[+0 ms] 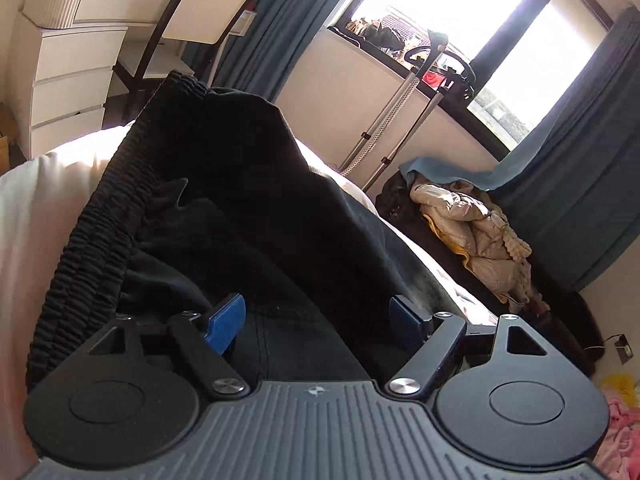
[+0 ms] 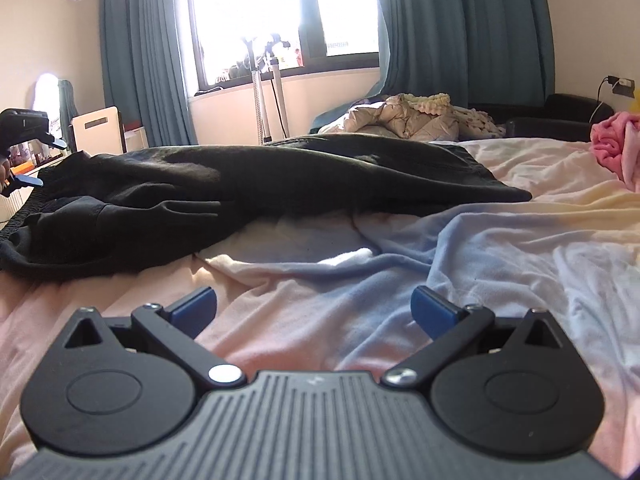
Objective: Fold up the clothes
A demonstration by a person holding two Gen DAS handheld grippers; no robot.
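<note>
Black trousers point(image 2: 240, 184) with a gathered elastic waistband point(image 1: 100, 220) lie crumpled across the bed. In the left wrist view the dark cloth point(image 1: 248, 200) fills the middle, running under and between the blue pads. My left gripper point(image 1: 314, 316) is open with its fingers wide apart around that cloth, at the waistband end; it also shows at the far left of the right wrist view, left gripper point(image 2: 44, 162). My right gripper point(image 2: 314, 308) is open and low over the bare sheet, well short of the trousers' near edge, with nothing between its fingers.
The bed sheet point(image 2: 400, 260) is rumpled, pale pink and blue. A pink garment point(image 2: 616, 148) lies at the right edge. A beige jacket heap point(image 2: 404, 120) sits on a dark sofa beyond the bed. Metal stand poles point(image 1: 384, 128), a chair point(image 1: 208, 4) and white drawers point(image 1: 68, 80) stand past the bed.
</note>
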